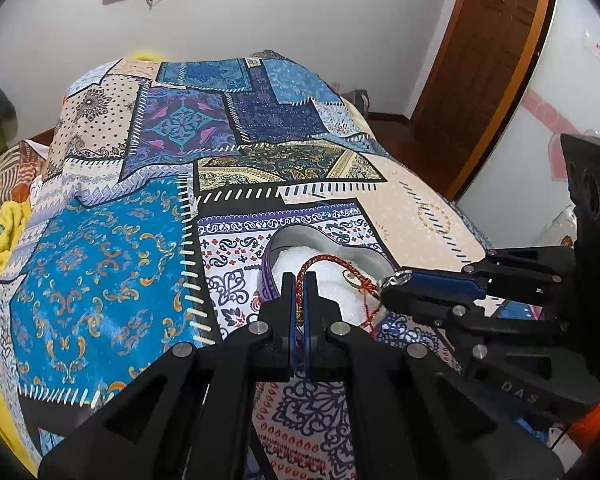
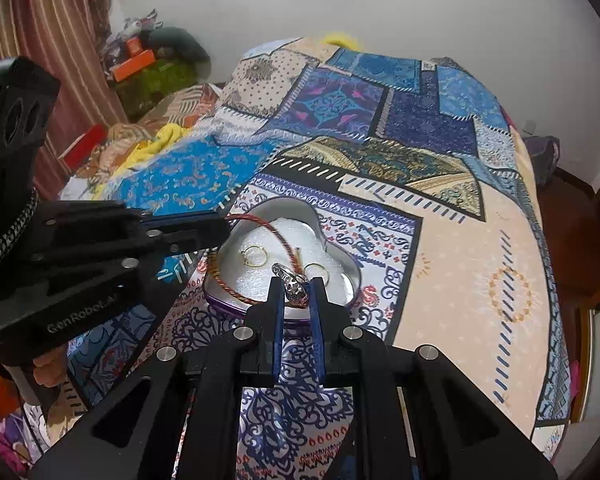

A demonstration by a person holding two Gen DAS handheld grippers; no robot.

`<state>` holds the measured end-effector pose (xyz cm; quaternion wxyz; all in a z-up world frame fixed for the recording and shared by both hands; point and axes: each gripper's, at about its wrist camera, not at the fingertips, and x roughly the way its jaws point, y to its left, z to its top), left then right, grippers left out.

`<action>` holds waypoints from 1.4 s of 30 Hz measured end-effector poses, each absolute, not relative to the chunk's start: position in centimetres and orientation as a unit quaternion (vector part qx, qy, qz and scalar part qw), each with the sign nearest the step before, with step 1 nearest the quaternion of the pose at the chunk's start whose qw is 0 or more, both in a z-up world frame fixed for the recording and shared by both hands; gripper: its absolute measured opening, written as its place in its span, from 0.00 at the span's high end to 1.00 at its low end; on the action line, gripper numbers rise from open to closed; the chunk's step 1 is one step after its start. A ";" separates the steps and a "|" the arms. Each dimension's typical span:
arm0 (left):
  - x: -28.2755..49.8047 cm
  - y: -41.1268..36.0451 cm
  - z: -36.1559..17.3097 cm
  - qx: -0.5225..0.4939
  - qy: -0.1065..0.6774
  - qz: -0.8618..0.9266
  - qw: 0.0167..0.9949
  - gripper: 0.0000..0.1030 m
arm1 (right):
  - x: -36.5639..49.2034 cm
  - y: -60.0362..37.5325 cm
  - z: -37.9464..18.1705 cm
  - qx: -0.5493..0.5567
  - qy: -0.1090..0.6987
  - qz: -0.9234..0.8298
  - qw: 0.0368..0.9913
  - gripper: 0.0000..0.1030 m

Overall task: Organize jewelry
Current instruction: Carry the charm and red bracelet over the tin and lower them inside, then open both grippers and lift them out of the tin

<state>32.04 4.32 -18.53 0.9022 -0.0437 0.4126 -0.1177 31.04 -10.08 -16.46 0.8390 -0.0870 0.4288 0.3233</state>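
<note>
**Over the heart-shaped tin, two pieces of jewelry are held**

On the patchwork bedspread a heart-shaped metal tin with a purple rim is set, and its inside is lined with white foam. A red braided cord bracelet is pinched between the closed fingers of the left gripper; its loop is draped across the foam, with a thin red tail trailing off near the tin's edge. In the right wrist view the same cord is seen curving around the foam from the left gripper's tips down to the near rim of the tin.

A silver ring with an openwork band is clamped between the fingers of the right gripper and is held just above the near part of the tin. In the left wrist view this ring is seen only as a small silver glint at the right gripper's tip.

Two thin gold rings are laid on the foam: one toward the left, the other just beside the silver ring and partly hidden by the right gripper's finger.

A wooden door is seen beyond the bed.
</note>
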 end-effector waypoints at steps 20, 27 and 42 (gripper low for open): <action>32.0 4.3 -18.9 -0.035 0.424 -0.118 0.897 0.98 | 31.5 -8.7 -17.5 -0.118 0.443 0.331 0.825 0.89; 31.1 5.0 -18.2 -0.040 0.421 -0.111 0.899 0.97 | 31.3 -8.8 -17.1 -0.124 0.439 0.319 0.830 0.87; 26.5 4.5 -16.6 -0.017 0.421 -0.098 0.902 0.74 | 27.8 -10.7 -13.7 -0.119 0.413 0.297 0.853 0.79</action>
